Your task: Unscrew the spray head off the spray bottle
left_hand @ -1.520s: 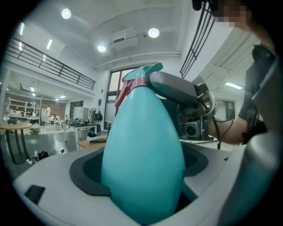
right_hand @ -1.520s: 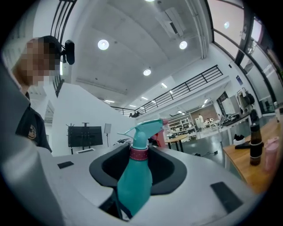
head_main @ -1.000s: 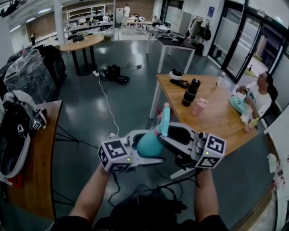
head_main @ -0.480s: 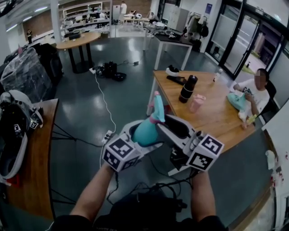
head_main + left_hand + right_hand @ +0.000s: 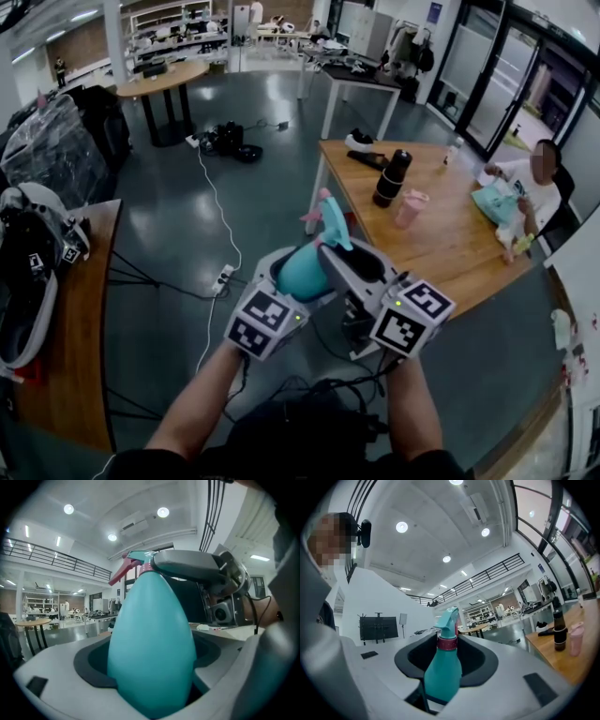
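A teal spray bottle (image 5: 302, 272) is held in mid-air in front of the person. My left gripper (image 5: 292, 274) is shut on its egg-shaped body (image 5: 152, 644). The teal spray head (image 5: 330, 225) with its pink trigger (image 5: 309, 216) sticks up and away. My right gripper (image 5: 335, 246) reaches in from the right. Its jaws are closing, and the pink collar (image 5: 446, 642) below the spray head (image 5: 449, 618) sits between their tips, touching both. In the left gripper view the right gripper's grey jaw lies against the spray head (image 5: 140, 557).
To the right stands a wooden table (image 5: 450, 253) with a black bottle (image 5: 392, 178) and a pink cup (image 5: 410, 211); a person (image 5: 525, 202) sits at its far side. A desk (image 5: 89, 328) with a headset (image 5: 28, 272) is at the left. Cables (image 5: 309, 398) lie on the floor below.
Both grippers and the bottle have shifted a little up and to the right. The spray head has turned, so the pink trigger now shows at its left.
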A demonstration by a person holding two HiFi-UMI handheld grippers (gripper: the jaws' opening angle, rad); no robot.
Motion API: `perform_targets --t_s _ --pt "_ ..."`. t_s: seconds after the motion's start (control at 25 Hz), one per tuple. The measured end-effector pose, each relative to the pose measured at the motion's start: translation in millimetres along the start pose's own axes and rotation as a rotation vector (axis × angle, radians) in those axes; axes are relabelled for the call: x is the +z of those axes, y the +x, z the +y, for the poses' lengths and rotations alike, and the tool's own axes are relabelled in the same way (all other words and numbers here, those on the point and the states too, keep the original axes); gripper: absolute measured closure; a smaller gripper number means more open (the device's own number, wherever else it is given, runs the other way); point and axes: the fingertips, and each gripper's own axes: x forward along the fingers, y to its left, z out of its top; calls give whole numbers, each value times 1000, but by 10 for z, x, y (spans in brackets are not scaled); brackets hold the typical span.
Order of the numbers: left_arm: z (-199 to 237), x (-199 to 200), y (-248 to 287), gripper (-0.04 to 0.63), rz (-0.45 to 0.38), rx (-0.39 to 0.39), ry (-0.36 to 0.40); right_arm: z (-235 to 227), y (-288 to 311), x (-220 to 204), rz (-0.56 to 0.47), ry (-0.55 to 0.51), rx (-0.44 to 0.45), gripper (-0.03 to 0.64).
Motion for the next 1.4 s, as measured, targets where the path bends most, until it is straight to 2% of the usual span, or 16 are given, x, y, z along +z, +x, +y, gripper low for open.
perform_targets --t_s 0.2,0.68,0.84,0.92,1.0,1.2,1.4 --pt "-100 -4 -56 150 -5 -85 -8 65 -43 -24 13 -16 68 480" --pt "-583 96 -261 150 -67 -450 -40 326 -304 6 20 -56 386 481" --pt "-669 91 -314 150 -74 -508 -42 382 -357 -9 17 -58 451 482" --pt "-654 89 -308 150 -75 -496 -33 377 -360 -13 11 -61 451 481" --pt "-597 102 -270 150 -78 -450 -29 335 -343 -4 2 -63 412 474" --pt "-361 133 -188 150 -98 -280 -31 228 -290 0 4 -65 284 463" --pt "-141 17 -117 150 -54 -120 -25 116 -222 -11 5 -35 126 465"
